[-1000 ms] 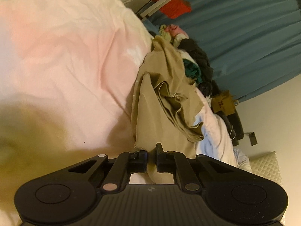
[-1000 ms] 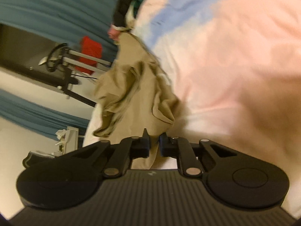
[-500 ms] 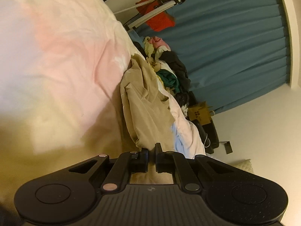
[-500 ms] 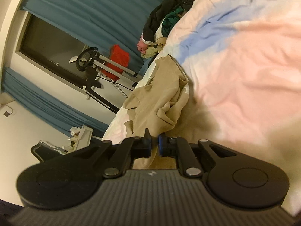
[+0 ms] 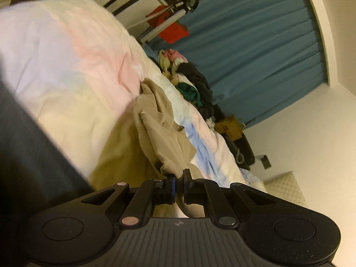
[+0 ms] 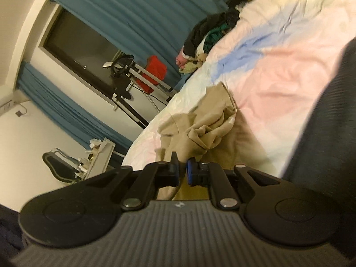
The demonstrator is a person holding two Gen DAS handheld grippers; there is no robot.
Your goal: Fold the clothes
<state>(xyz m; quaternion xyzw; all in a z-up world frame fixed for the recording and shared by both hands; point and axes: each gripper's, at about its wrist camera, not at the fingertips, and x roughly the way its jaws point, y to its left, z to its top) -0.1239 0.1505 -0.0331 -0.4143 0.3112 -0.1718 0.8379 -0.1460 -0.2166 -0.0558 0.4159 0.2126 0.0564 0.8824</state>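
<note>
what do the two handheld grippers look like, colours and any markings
Both the left gripper and right gripper are matte black plastic: a ribbed grey-black body, two round side discs, scissor-like linkage arms with silver rivets, a small logo at centre, and blue pads inside the fingertips. No cables show.

The garment point(image 5: 160, 133) lay crumpled on the bed point(image 5: 73, 71), running from the left hand-held gripper point(image 5: 178, 183) and right hand-held gripper point(image 6: 183, 170) out toward the far edge. Beyond it, a pile of clothes point(image 5: 191, 82) sat on the bed, with the curtain point(image 5: 262, 51) behind.
</note>
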